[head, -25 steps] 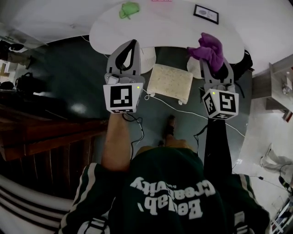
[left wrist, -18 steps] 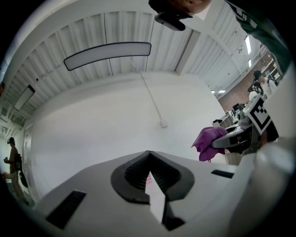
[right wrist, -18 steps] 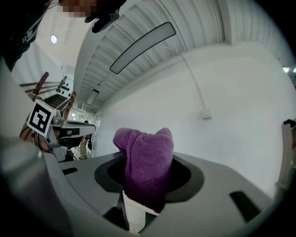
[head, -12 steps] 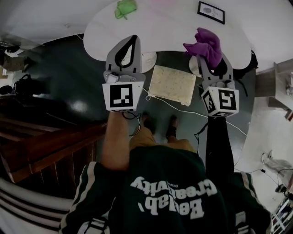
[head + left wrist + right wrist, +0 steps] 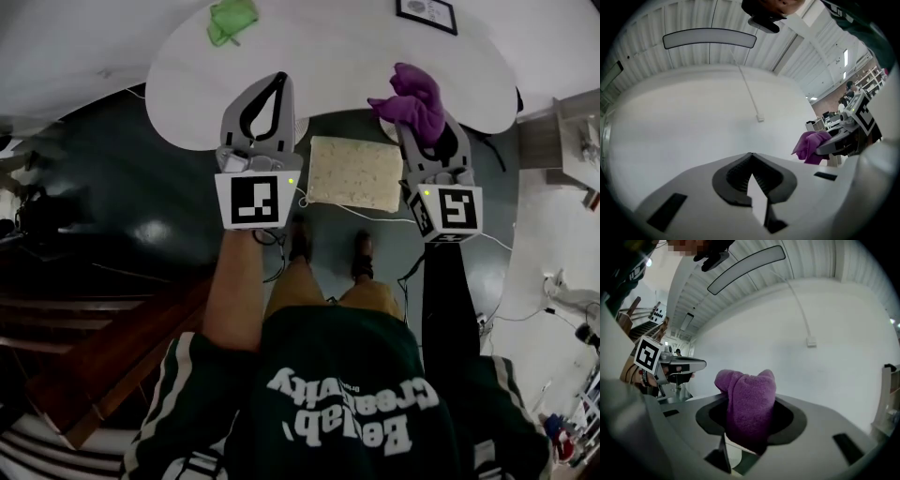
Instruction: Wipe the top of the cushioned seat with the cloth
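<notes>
Head view looks steeply down on a dark, glossy floor (image 5: pixel 141 225) with a white table (image 5: pixel 328 66) across the top of the picture; a crumpled green thing (image 5: pixel 231 19) and a small dark-framed picture (image 5: pixel 427 13) lie on the tabletop. Brown wooden boards (image 5: pixel 112 347) run along the lower left, a white cable (image 5: pixel 375 216) trails over the floor, and the person's two shoes (image 5: pixel 300 246) stand just below the cushioned seat (image 5: pixel 354 173). The seat is a pale cream rectangle lying flat on the floor just beside the table's near edge, its long axis running across the picture from left to right and its top face bare. It shows between the two tools. The left gripper (image 5: pixel 269 92) points toward the table with its jaws pressed together and nothing between them; the left gripper view shows their tips meeting against a plain white wall. The right gripper (image 5: pixel 427 131) also points toward the table and is clamped on the purple cloth (image 5: pixel 414 97), which is bunched into a thick fold that stands up out of the jaws. In the head view the cloth lies up and to the right of the seat's far right corner, over the table's edge, apart from the cushion.
</notes>
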Tool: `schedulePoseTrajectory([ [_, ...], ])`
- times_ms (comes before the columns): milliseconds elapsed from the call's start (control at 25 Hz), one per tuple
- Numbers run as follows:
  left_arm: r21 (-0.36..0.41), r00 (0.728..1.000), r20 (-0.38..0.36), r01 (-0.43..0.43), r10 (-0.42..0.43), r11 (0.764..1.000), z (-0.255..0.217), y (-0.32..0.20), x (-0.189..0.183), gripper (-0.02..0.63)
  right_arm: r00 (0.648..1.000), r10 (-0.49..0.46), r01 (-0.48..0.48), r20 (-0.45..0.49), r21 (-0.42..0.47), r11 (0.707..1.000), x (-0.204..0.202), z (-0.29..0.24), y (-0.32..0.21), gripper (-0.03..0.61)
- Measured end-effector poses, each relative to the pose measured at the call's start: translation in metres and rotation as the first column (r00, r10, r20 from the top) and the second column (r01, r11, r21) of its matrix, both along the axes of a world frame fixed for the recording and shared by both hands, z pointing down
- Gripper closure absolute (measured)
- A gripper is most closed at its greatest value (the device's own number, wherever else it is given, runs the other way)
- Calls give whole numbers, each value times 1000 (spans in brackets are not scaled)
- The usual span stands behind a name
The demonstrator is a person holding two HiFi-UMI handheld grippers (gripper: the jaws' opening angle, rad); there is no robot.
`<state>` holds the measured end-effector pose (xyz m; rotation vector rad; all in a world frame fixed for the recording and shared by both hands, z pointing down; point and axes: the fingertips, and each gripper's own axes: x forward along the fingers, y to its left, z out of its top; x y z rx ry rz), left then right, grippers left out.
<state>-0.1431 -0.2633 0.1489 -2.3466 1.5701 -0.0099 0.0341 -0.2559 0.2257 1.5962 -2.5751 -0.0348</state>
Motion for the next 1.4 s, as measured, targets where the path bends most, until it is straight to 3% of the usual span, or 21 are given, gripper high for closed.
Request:
schedulePoseTrajectory([
  [240, -7, 997, 31, -67, 68, 998, 38, -28, -6, 600, 996, -74, 70, -50, -74, 995, -41, 60, -11, 380],
  [480, -51, 996, -44, -86, 84, 995, 90, -34, -7, 600, 995, -85, 76, -45, -175, 982, -49, 136, -11, 380],
  [840, -117, 996, -62, -74, 68, 990, 175, -43, -16, 600, 992, -96, 67, -85, -293, 954, -57, 243, -8, 380],
  [1120, -110, 994, -82, -83, 74, 990, 199, -47, -8, 600, 988, -126, 89, -92, -328, 940, -58, 286, -7, 380],
  [1400, -123, 994, -82, -79, 69, 989, 214, -46, -17, 600, 961, -251, 185, -117, -404, 896, -100, 352, -14, 380],
])
